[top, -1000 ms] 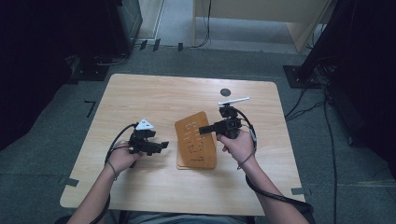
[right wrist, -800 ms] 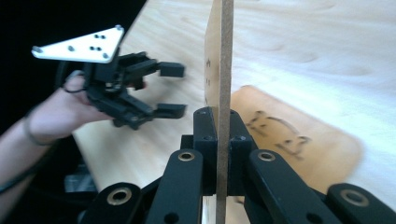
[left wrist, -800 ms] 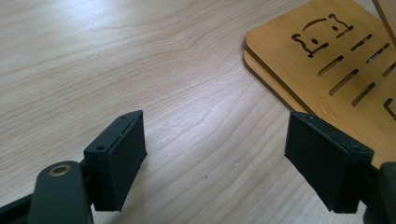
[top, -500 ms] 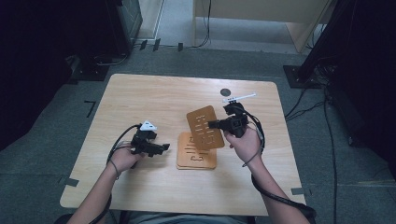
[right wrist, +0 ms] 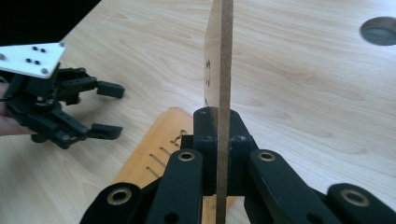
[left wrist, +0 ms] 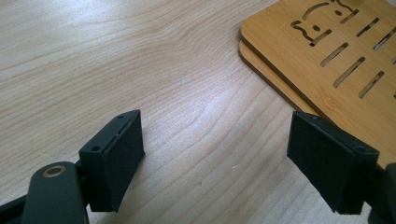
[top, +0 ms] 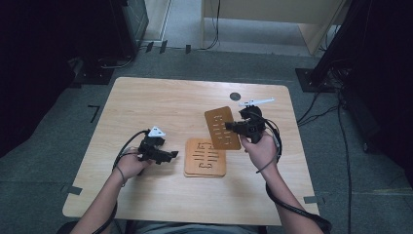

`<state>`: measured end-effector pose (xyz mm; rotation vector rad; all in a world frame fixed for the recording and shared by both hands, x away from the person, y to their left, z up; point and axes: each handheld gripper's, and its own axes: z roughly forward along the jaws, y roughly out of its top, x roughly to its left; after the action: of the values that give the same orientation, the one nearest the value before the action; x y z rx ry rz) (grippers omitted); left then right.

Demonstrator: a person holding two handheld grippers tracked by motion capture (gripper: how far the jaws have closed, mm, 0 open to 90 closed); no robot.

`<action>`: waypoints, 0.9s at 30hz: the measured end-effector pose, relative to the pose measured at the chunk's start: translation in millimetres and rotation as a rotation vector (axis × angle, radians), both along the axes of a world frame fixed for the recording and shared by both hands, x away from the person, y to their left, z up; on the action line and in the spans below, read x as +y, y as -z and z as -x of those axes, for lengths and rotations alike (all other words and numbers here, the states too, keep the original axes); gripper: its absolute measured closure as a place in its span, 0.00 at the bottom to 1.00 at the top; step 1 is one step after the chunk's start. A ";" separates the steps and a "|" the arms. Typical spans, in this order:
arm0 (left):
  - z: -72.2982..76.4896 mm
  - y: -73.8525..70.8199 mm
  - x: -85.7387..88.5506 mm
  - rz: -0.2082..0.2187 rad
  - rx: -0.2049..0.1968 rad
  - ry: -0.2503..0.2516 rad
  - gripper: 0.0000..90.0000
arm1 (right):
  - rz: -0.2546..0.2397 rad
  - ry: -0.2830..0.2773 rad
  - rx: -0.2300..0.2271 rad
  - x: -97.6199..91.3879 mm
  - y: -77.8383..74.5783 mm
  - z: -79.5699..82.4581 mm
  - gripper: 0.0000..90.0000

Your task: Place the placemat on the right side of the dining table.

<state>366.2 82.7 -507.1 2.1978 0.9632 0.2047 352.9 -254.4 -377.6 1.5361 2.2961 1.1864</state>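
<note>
A thin brown wooden board [top: 220, 127] with cut slots hangs tilted above the table, my right gripper [top: 231, 127] shut on its right edge. In the right gripper view the board [right wrist: 220, 65] stands edge-on, pinched between the jaws of my right gripper [right wrist: 217, 127]. Two matching boards [top: 205, 157] lie stacked flat near the table's middle, also as stacked boards [left wrist: 327, 51] in the left gripper view. My left gripper [top: 169, 155] rests left of the stack, open with nothing between its jaws; the left gripper [left wrist: 219, 158] hovers over bare tabletop.
The light wooden table [top: 160, 107] has a round cable hole [top: 235, 96] at the back right. Cables trail from both grippers toward the person. Dark racks and a grey floor surround the table.
My right gripper has lifted the top board off the stack and carried it up and toward the back right. The left gripper has stayed in place.
</note>
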 end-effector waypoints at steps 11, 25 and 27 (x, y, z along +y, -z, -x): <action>1.1 0.4 -1.3 -0.023 -0.017 0.019 0.19 | 0.050 0.039 -0.044 -8.8 0.3 -0.3 0.97; 1.9 1.3 -1.9 -0.032 -0.032 0.030 0.19 | 0.063 0.109 -0.109 -30.4 -1.9 -2.5 0.97; 2.0 1.6 -2.0 -0.031 -0.035 0.030 0.19 | 0.067 0.121 -0.121 -34.4 -2.9 -2.5 0.97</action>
<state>364.2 80.7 -508.7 2.2289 0.9126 0.2446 355.4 -288.8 -374.7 1.5120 2.1124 1.1279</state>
